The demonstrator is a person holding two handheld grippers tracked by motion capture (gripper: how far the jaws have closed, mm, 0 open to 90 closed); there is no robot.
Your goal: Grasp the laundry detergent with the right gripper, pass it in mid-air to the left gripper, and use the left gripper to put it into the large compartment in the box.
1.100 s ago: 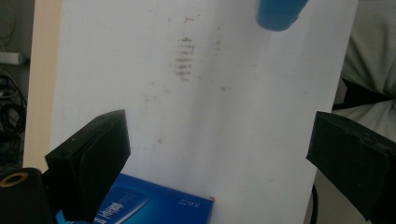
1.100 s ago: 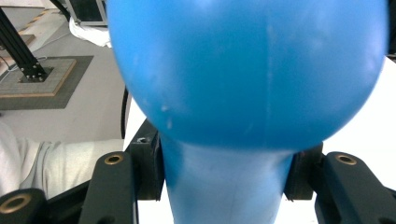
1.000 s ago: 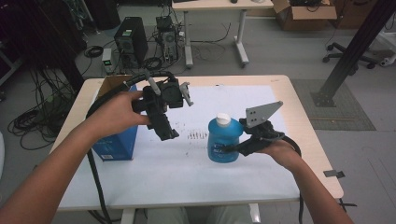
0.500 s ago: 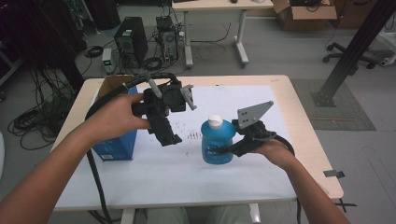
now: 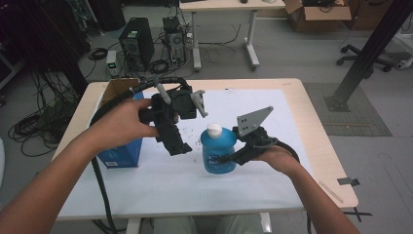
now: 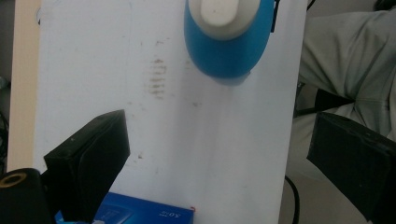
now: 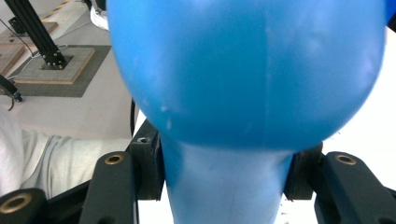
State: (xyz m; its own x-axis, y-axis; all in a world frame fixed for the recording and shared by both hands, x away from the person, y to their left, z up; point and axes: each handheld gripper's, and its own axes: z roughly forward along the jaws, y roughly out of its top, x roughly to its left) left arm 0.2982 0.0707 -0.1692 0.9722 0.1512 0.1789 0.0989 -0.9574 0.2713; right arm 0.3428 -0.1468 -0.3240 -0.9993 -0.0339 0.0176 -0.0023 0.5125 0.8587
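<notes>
A blue bottle with a white cap stands upright near the middle of the white sheet. My right gripper comes in from the right and is shut on it. In the right gripper view the jaws press both sides of the bottle at its narrower part. My left gripper hangs above the sheet to the left of the bottle and points down. Its jaws stand wide apart with nothing between them. The left gripper view looks down on the white cap and the bottle beyond the open left gripper.
A blue box lies on the table's left side under my left forearm, with an open cardboard box behind it. A white sheet covers most of the wooden table. Desks, computers and cables stand on the floor beyond.
My right gripper has slid the blue bottle a little to the left, closer to the left gripper. The left gripper has stayed about where it was.
</notes>
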